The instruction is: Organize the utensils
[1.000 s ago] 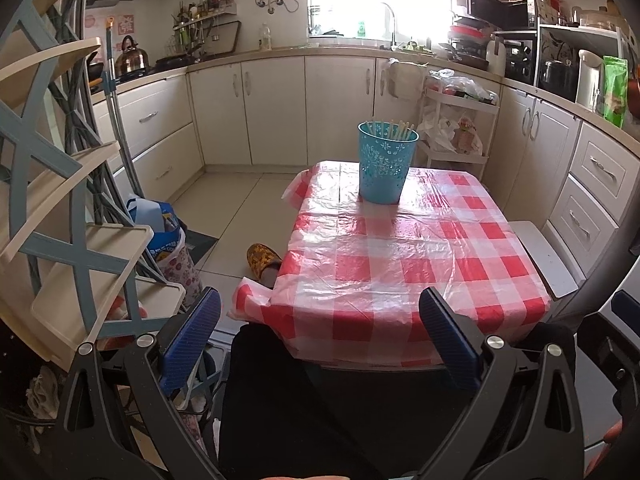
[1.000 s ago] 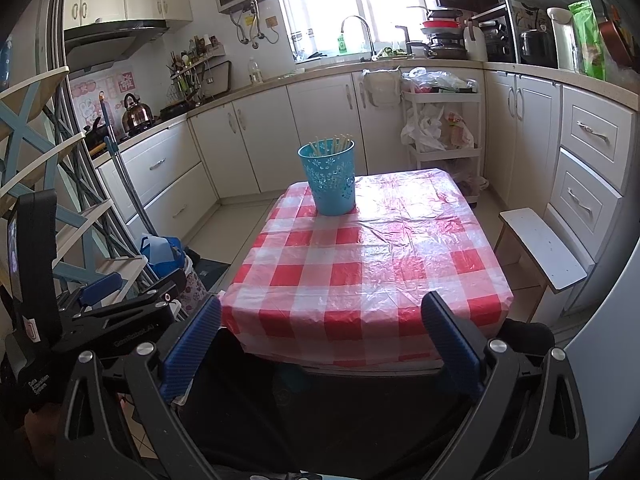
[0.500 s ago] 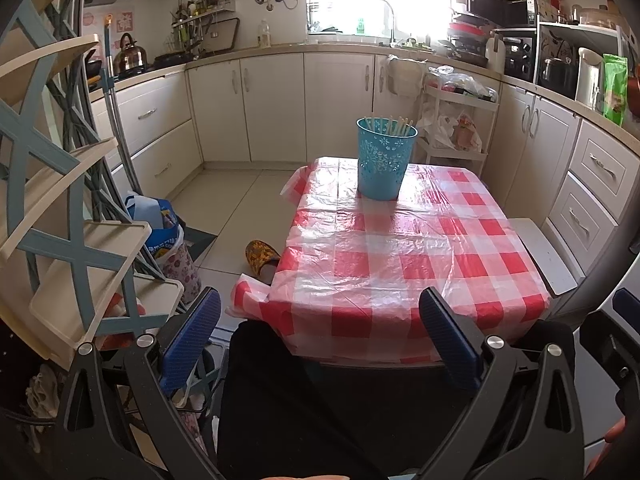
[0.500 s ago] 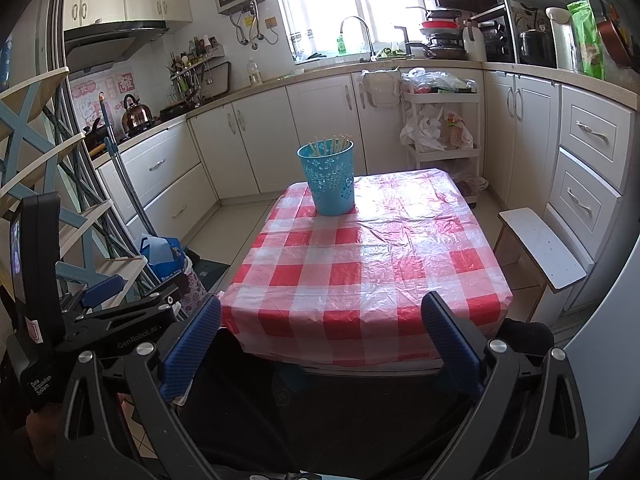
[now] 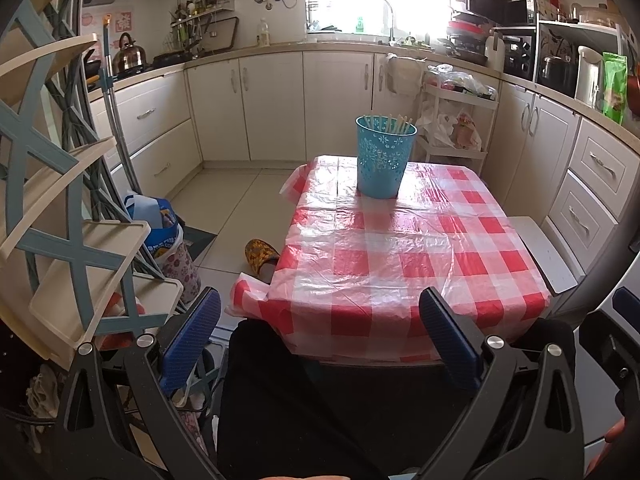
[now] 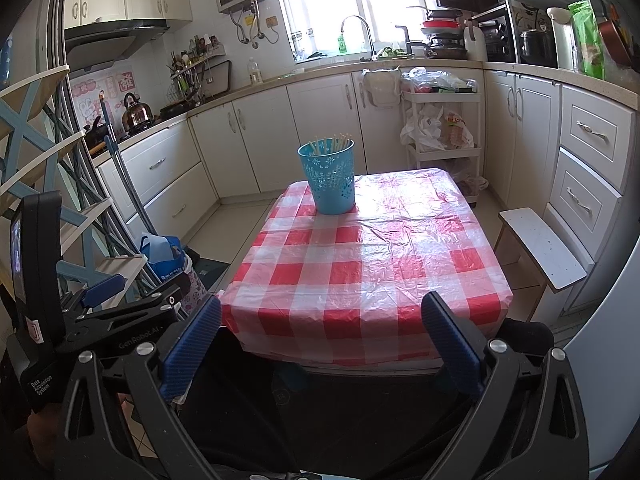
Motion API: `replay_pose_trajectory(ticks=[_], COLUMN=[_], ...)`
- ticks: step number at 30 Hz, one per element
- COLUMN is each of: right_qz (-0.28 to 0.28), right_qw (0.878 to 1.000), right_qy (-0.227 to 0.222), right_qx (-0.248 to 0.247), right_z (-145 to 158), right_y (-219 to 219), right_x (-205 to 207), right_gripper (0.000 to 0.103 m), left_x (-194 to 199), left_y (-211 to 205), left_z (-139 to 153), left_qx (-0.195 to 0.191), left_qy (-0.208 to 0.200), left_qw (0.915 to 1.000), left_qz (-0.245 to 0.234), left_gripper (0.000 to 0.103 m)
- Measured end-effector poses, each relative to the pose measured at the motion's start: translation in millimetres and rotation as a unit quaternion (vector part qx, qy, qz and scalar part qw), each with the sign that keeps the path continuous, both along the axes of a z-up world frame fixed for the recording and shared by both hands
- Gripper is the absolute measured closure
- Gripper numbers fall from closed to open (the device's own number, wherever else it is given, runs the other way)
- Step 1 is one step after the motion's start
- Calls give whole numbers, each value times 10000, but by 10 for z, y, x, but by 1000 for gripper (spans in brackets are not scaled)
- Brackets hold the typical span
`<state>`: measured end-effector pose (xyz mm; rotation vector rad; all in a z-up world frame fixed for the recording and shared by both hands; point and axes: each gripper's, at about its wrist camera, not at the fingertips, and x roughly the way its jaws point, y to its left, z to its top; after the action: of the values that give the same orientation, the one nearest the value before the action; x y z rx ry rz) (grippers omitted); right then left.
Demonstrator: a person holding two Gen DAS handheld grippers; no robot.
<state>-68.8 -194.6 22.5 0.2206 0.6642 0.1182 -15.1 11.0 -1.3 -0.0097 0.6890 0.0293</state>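
A blue perforated cup [image 5: 384, 160] holding several pale chopsticks [image 5: 390, 123] stands at the far end of a table with a red-and-white checked plastic cloth [image 5: 400, 264]. It also shows in the right wrist view [image 6: 330, 178]. My left gripper [image 5: 320, 328] is open and empty, held back at the near table edge over dark trousers. My right gripper [image 6: 322, 332] is open and empty, also at the near edge. The left gripper's body [image 6: 120, 320] shows at the left of the right wrist view.
A blue-and-cream shelf rack [image 5: 60, 200] stands close on the left. A blue bag [image 5: 160, 224] and a slipper [image 5: 262, 254] lie on the floor. A white stool [image 6: 544, 252] sits right of the table. Cabinets [image 5: 260, 108] and a cart [image 5: 456, 120] line the far walls.
Both views have barely shifted; the left view has tilted slightly so the cup sits a little higher. Both grippers stay open and empty.
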Motion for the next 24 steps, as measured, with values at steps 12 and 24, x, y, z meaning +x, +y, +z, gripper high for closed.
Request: replay_pose_trajectory(ticks=[12,24], right_qz=[0,28], right_qw=[10000,10000], right_qy=[6,8], right_qx=[-5,-19], right_z=[-3,-100], right_y=[10,-6], right_x=[-3,-57], right_gripper=[7,7], left_x=[0,-60], left_y=[-13,22], left_z=[-7,-47], left_qx=[-10,4], left_qy=[18,-232], left_qw=[10000,9997], left_qz=[-10,-117], left_gripper=[8,8])
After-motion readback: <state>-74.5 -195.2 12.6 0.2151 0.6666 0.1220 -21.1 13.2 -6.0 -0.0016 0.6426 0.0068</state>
